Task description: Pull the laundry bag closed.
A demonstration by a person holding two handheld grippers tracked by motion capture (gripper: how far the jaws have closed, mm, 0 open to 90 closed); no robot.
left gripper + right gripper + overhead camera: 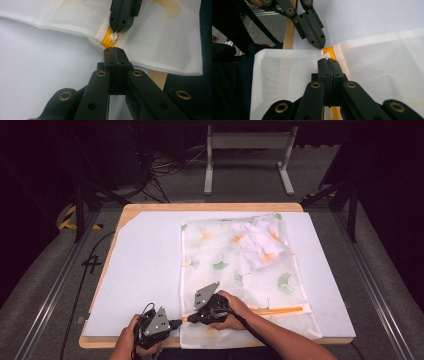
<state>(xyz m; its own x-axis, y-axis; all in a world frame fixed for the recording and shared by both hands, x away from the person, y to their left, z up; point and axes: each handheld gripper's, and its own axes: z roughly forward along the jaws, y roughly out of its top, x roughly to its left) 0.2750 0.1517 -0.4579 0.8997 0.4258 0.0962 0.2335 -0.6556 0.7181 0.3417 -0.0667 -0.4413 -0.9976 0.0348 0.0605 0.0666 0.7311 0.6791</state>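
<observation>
1. The mesh laundry bag [240, 270] lies flat on the counter [140, 270], its orange zipper [108, 41] near the person's edge.
2. The right gripper [117, 31] has its fingers fully closed, pinching the white zipper pull [113, 37].
3. The left gripper [320, 45], fingers closed, should pin the bag's edge at the zipper end while the right pulls straight along the zipper.

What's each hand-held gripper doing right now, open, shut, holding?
Left hand-held gripper: shut on the mesh bag edge by the orange zipper.
Right hand-held gripper: shut on the white zipper pull.

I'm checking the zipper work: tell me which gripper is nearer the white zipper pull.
Right. The right gripper is shut on the white zipper pull; the left gripper is shut on the bag's edge by the orange zipper.
</observation>
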